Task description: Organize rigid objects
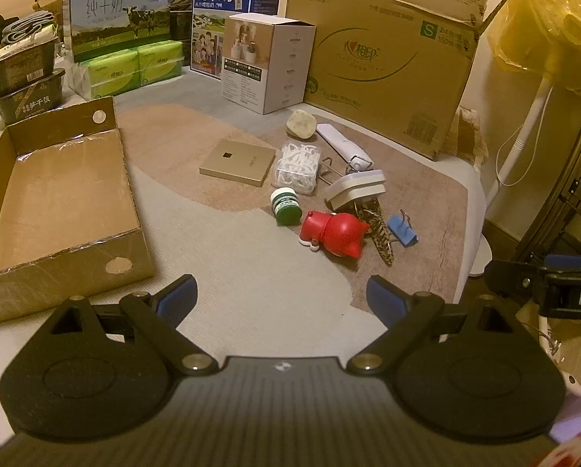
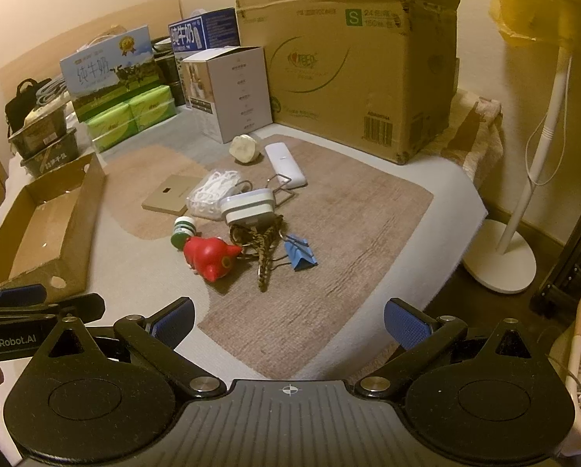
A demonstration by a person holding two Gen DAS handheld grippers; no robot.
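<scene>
While both grippers are held above the near edge of the bed-like surface, nothing is grasped: the left gripper (image 1: pixel 281 295) is seen with its blue pads spread wide and only bare fabric between them, and the right gripper (image 2: pixel 289 317) is likewise released, its jaws wide apart. A cluster of small rigid objects is found on the brown mat (image 2: pixel 348 210) ahead. A red pig figurine (image 1: pixel 335 235) is laid on its side, with a green jar (image 1: pixel 286 207) just beside it and a blue binder clip (image 1: pixel 404 229) near a braided keychain (image 2: pixel 265 257). A grey-and-white case (image 1: pixel 355 191) is rested partly on the keychain, and a clear bag of white picks (image 1: pixel 297 168) is placed between it and a flat gold box (image 1: pixel 236 161). Farther back, a white remote (image 2: pixel 285 165) and a pale stone-like lump (image 1: pixel 301 124) are seen. An open cardboard tray (image 1: pixel 62 257) is set well apart to the left, with nothing visible inside it.
</scene>
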